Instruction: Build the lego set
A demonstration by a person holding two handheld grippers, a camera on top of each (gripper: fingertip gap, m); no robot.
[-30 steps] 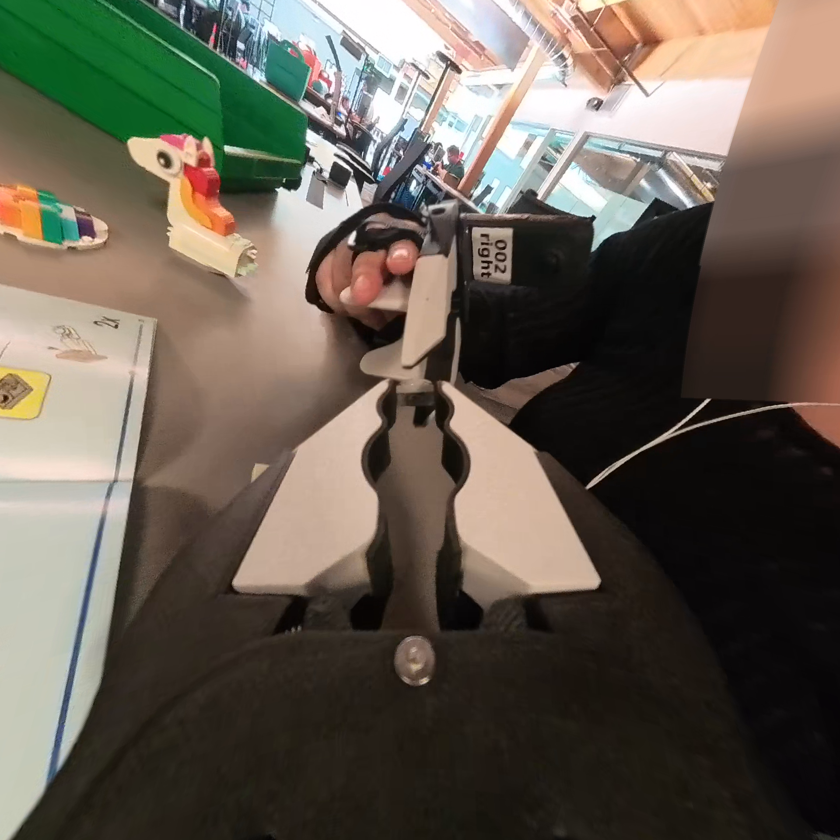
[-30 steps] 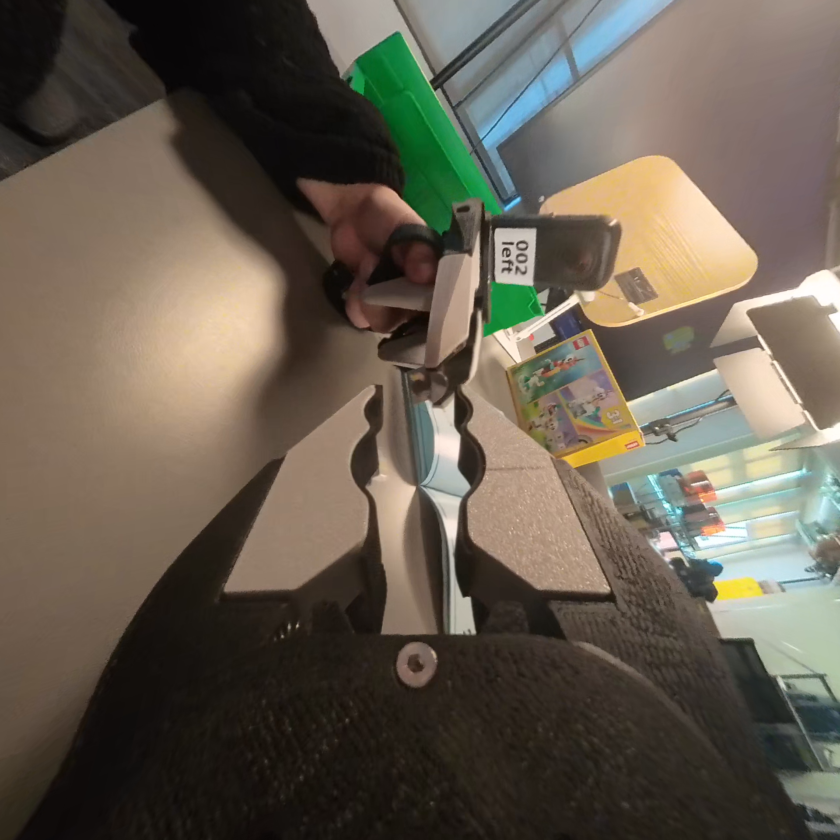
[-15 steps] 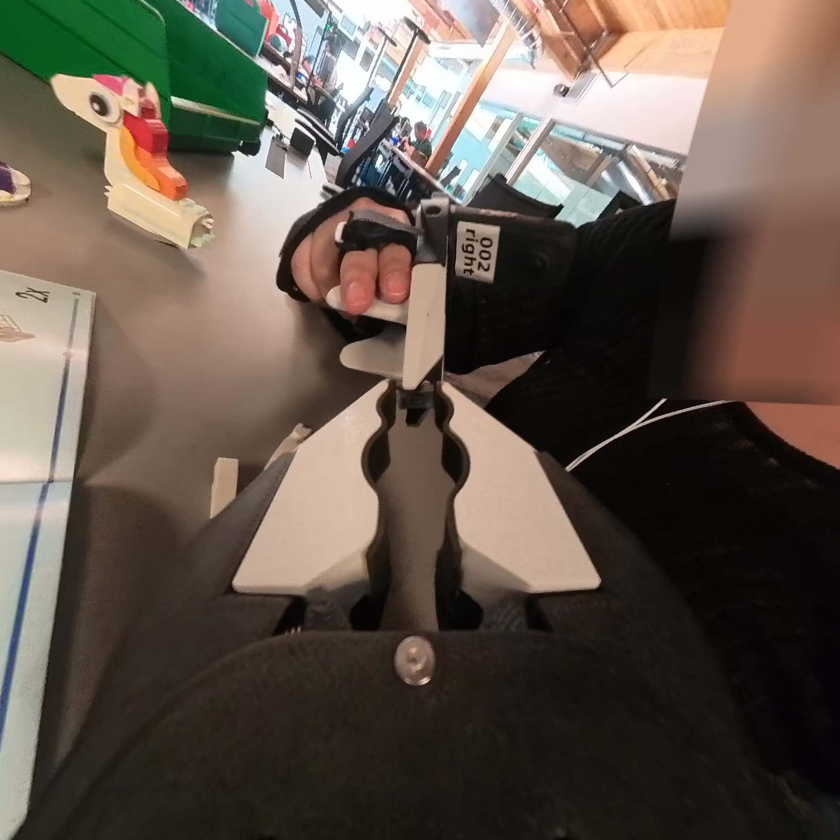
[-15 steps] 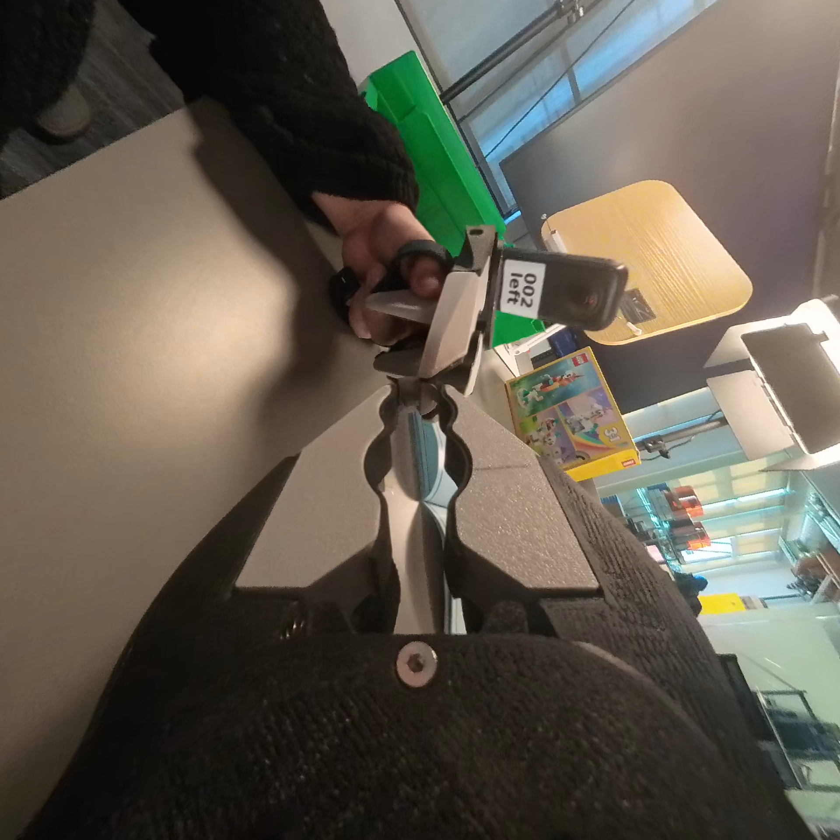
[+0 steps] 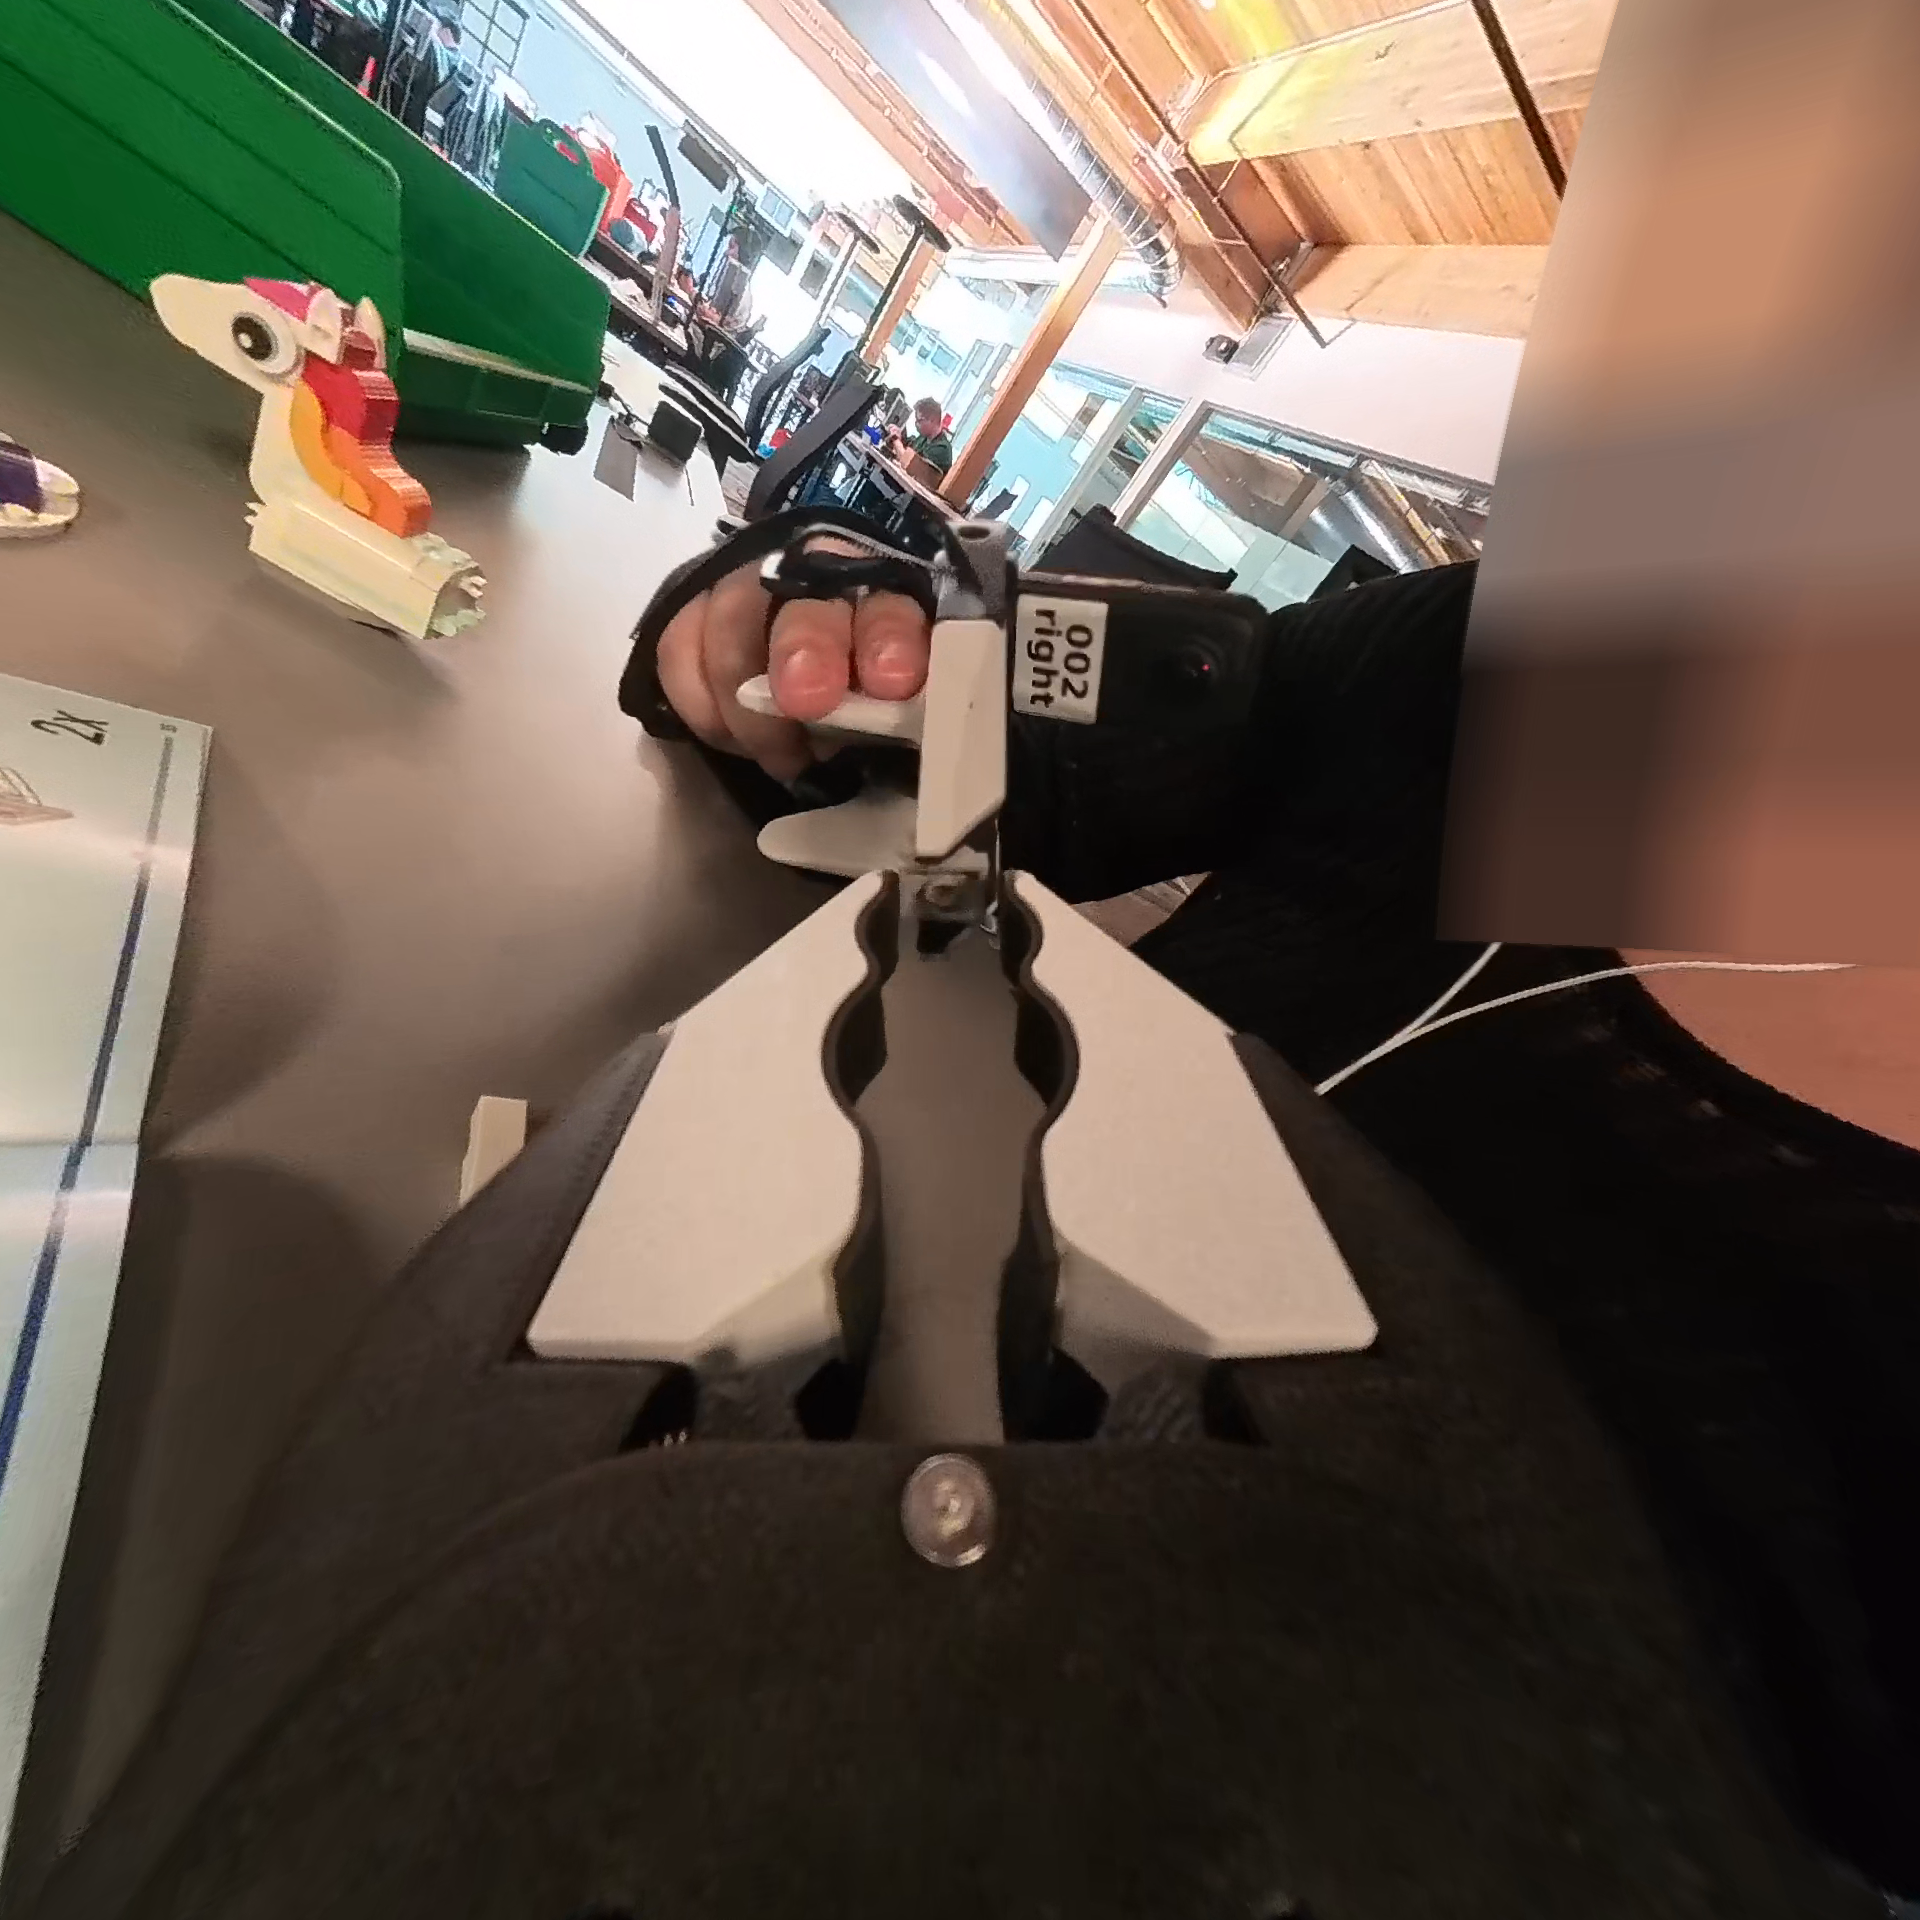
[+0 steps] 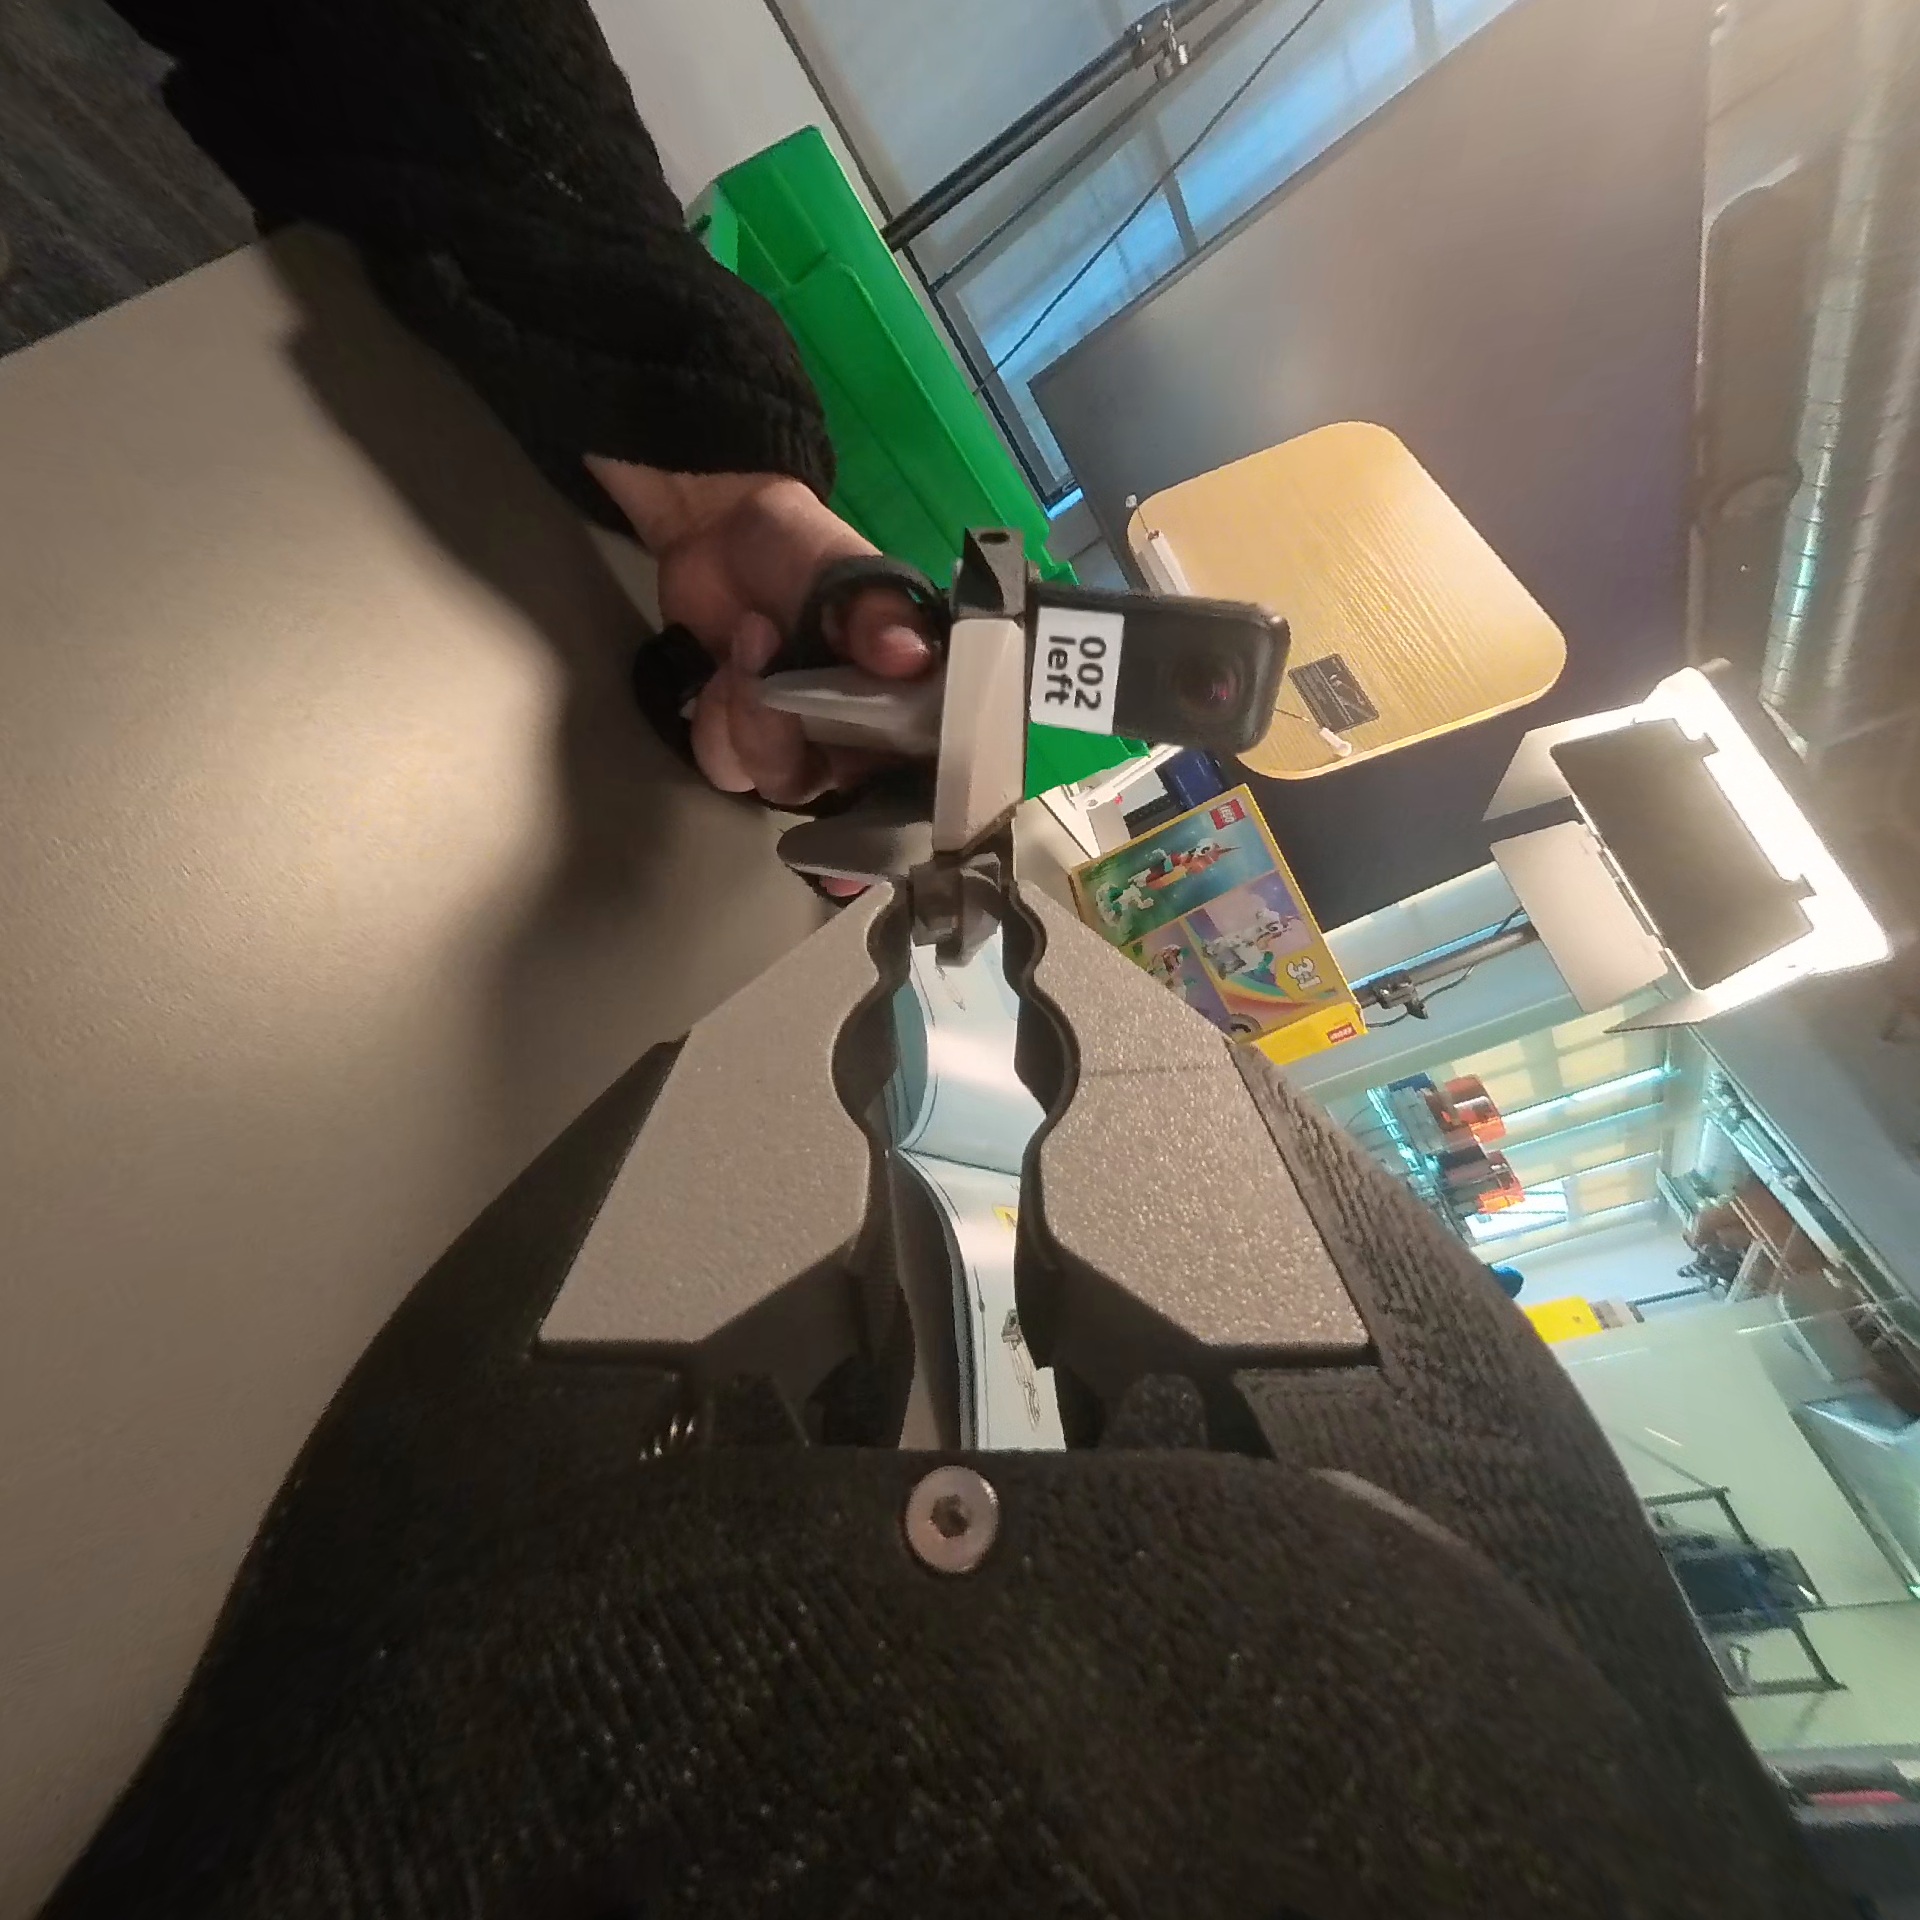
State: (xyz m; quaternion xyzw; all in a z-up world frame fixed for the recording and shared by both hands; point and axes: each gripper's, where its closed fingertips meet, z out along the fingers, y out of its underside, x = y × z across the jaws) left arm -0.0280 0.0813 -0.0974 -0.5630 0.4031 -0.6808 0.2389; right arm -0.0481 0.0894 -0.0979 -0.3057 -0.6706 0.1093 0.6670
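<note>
two grippers tip to tip, small grey piece (image 5: 943, 896) pinched between both jaws

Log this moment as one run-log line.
left gripper: shut on small grey lego piece | right gripper: tip to tip with left, gripping same piece | white-and-orange lego bird: on table, untouched

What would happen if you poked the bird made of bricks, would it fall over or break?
The brick bird would probably tip rather than slide: it stands tall, with its head leaning out past a narrow white base. It might also come apart, since it looks stacked from many small snapped-together pieces. It is likely light, so even a gentle push across the grey table could move it.
</note>
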